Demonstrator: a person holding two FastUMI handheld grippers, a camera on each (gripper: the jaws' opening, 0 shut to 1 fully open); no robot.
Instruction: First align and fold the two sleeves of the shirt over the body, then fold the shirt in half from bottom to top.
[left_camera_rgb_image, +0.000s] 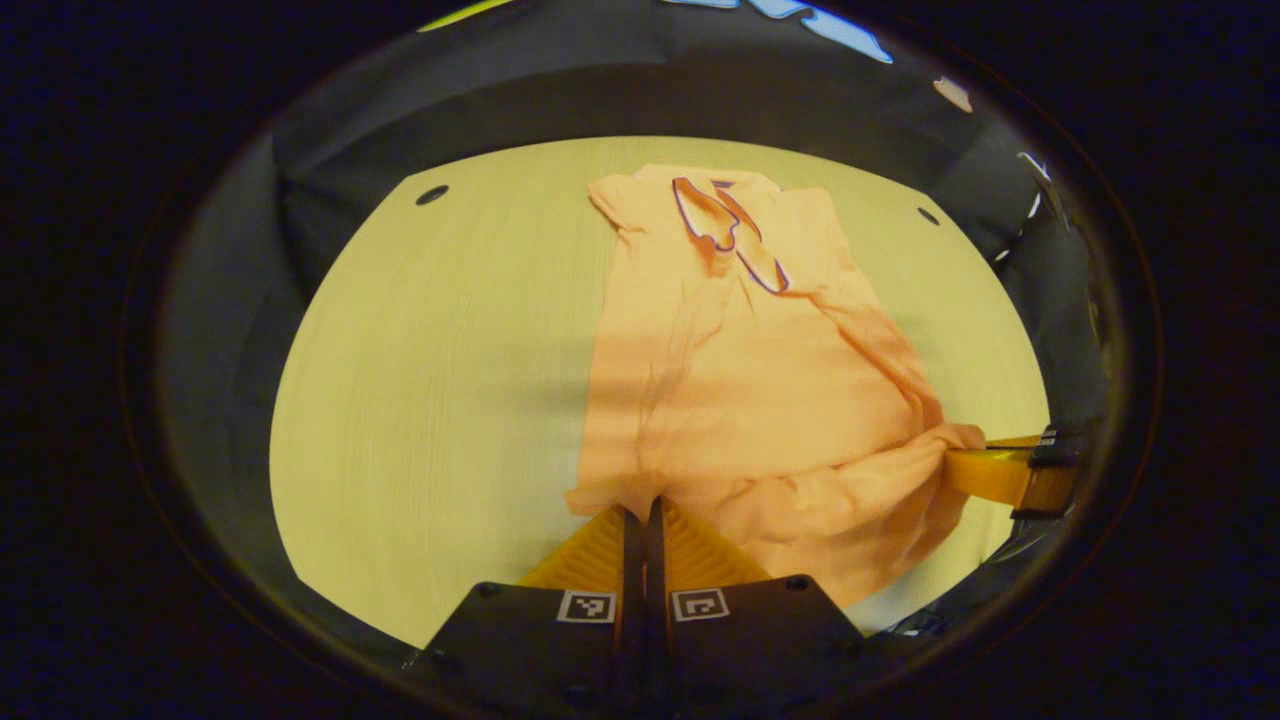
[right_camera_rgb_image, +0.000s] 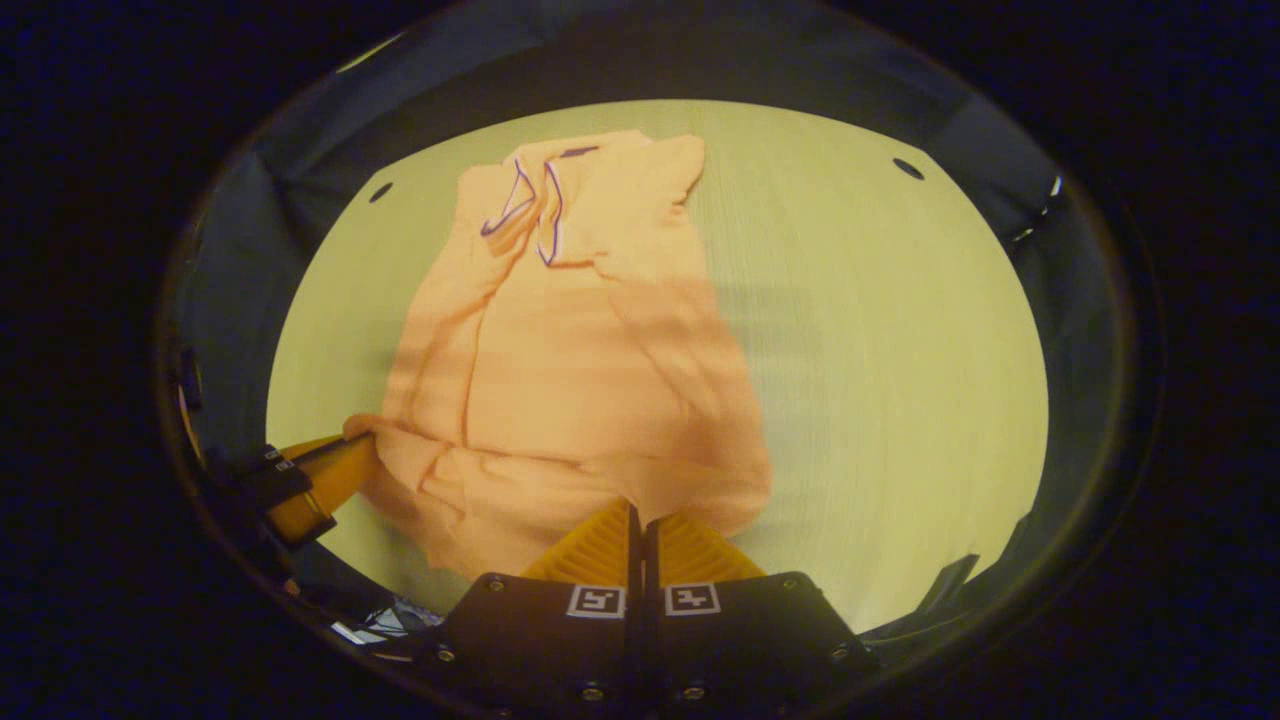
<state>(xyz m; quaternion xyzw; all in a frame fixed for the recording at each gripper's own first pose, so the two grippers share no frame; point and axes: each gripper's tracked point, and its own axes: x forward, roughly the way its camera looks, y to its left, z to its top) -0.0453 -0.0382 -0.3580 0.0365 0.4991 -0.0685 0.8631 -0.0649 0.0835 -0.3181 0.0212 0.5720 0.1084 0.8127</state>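
Note:
An orange shirt (left_camera_rgb_image: 740, 380) with a dark-trimmed collar (left_camera_rgb_image: 725, 225) lies on the pale wooden table (left_camera_rgb_image: 430, 400), collar at the far end, both sleeves folded over the body. My left gripper (left_camera_rgb_image: 640, 505) is shut on the shirt's near hem at its left corner. In the right gripper view the same shirt (right_camera_rgb_image: 570, 370) shows, and my right gripper (right_camera_rgb_image: 640, 510) is shut on the hem at its right corner. Each gripper also appears in the other's view, pinching the bunched hem: the right gripper (left_camera_rgb_image: 975, 455) and the left gripper (right_camera_rgb_image: 345, 445). The hem is lifted and wrinkled between them.
The table has small dark holes near its far corners (left_camera_rgb_image: 432, 194) (right_camera_rgb_image: 908, 168). Black cloth walls surround the table on all sides. Bare tabletop lies to the left of the shirt in the left gripper view and to its right (right_camera_rgb_image: 880, 380) in the right gripper view.

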